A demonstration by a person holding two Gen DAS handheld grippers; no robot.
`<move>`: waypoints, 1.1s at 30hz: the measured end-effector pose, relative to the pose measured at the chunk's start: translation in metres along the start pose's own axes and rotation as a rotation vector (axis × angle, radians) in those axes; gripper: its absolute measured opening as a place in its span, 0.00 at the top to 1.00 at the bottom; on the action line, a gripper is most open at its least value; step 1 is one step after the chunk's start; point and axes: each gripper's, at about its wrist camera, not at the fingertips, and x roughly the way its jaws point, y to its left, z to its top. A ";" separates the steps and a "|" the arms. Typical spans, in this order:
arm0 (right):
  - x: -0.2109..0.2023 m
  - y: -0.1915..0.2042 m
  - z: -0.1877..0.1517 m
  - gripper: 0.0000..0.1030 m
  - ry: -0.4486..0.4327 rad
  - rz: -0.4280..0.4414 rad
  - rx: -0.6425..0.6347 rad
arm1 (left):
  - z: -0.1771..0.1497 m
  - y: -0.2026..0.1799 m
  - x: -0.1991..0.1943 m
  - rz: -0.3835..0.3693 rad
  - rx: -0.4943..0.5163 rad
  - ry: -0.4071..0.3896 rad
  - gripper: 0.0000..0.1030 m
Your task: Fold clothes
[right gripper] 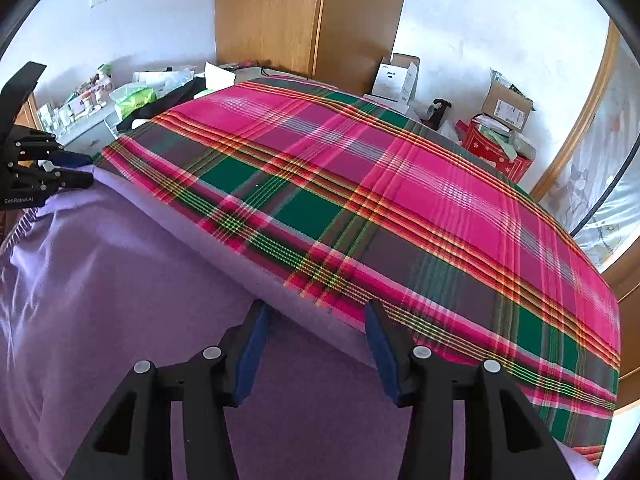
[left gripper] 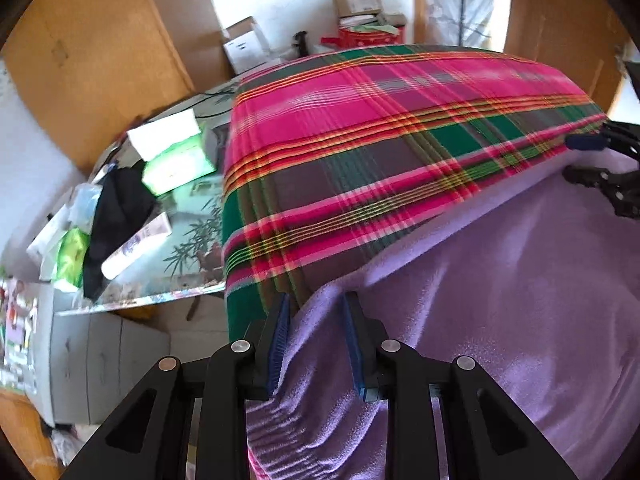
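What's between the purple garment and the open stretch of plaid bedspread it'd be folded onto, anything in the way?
Nothing visible. The plaid bedspread ahead of the purple garment is bare; boxes and bags sit off on the side table. The left gripper has fabric between its fingers; the right gripper is open over the garment.

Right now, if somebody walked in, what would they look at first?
Probably the bright pink and green checked blanket spread over the bed, filling the middle of both views. Next comes the soft purple cloth lying at the near edge of the bed. The left gripper has a bunch of that cloth between its fingers, while the right gripper hangs open just above it.
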 end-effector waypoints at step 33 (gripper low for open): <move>-0.003 0.020 -0.005 0.86 -0.041 0.026 -0.041 | -0.009 -0.003 -0.002 -0.108 0.047 -0.109 0.93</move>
